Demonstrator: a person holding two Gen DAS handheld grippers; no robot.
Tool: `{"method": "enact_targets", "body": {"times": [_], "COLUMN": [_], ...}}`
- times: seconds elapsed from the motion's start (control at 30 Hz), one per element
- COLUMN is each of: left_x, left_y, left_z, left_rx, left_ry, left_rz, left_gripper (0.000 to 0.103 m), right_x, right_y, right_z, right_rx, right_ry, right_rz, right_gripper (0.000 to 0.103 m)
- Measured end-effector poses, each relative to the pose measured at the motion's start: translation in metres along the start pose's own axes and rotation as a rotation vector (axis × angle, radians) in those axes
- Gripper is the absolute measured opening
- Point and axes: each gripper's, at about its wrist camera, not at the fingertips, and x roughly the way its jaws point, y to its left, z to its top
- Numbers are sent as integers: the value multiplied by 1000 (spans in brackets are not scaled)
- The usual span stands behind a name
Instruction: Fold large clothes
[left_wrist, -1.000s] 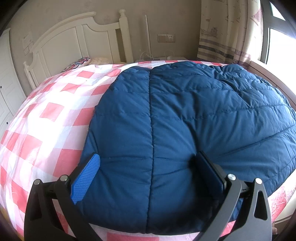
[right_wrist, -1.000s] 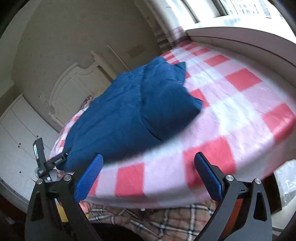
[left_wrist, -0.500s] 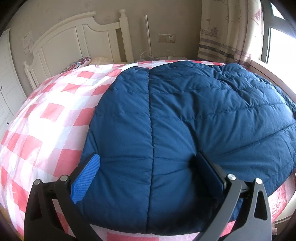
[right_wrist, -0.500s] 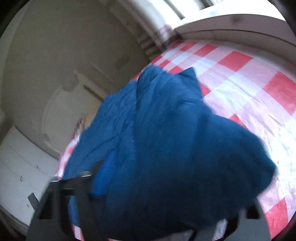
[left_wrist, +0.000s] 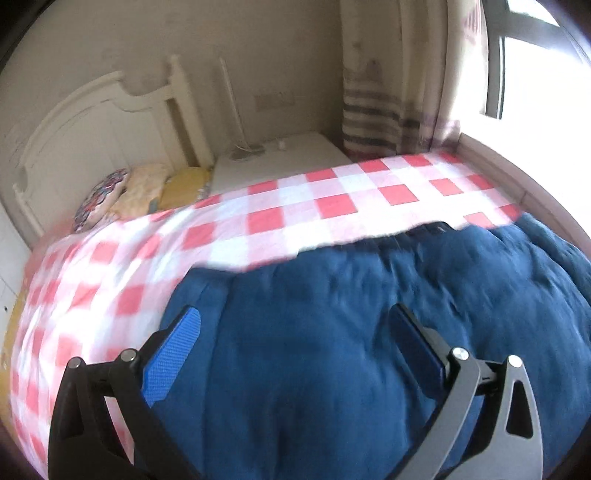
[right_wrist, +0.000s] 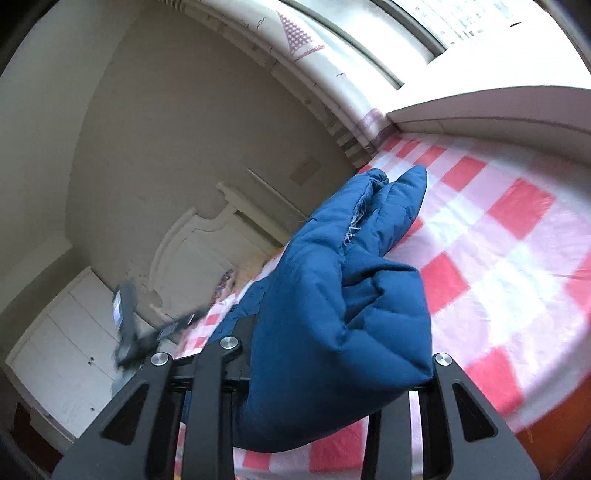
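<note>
Grippers, two, hand-held. Right gripper (right_wrist: 332, 369): fingers hidden under a thick bunch of blue padded cloth that fills the space between its black arms; the arms stand close together and the cloth is pinched between them, lifted off the bed. Item held: jacket (right_wrist: 343, 295), large, dark blue, quilted, its raised part folded over on itself, with a pale frayed strip showing along one seam; the far end of this raised part tapers to two rounded lobes above the bedspread (right_wrist: 517, 258). Left gripper (left_wrist: 295, 347): fingers (left_wrist: 173, 354) spread wide, blue ribbed pad on one side and a darker pad on the other, nothing between them; it hangs over the jacket (left_wrist: 351, 350), whether touching cannot be told. Jacket body: lies across the near part of the bed, puffy, one central seam running away from the left gripper, its far edge meeting the red-and-white checked bedspread (left_wrist: 295, 206). Left view is blurred. Surroundings: white headboard (left_wrist: 92, 122) at the far left end of the bed, patterned pillows (left_wrist: 122, 192) just below it; white nightstand (left_wrist: 288, 155) beside the headboard; striped curtain (left_wrist: 373, 110) and bright window (left_wrist: 535, 74) to the right; white cabinet (right_wrist: 62, 354) with drawers against the wall in the right view.
</note>
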Motion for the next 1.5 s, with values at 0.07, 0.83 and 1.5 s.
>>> {"method": "enact_targets", "body": {"times": [0.07, 0.83, 1.5], "left_x": [35, -64, -152], "left_y": [-18, 4, 284], "left_z": [19, -170, -196], "left_rx": [23, 109, -542], "left_ry": [53, -106, -293], "left_rz": [9, -281, -30], "left_gripper": [101, 101, 101], "right_x": [-11, 10, 210], "right_y": [-4, 86, 283], "right_z": [2, 25, -284], "right_rx": [-2, -273, -1698], "right_ry": [-7, -28, 285], "right_rz": [-13, -87, -174], "right_gripper": [34, 35, 39]}}
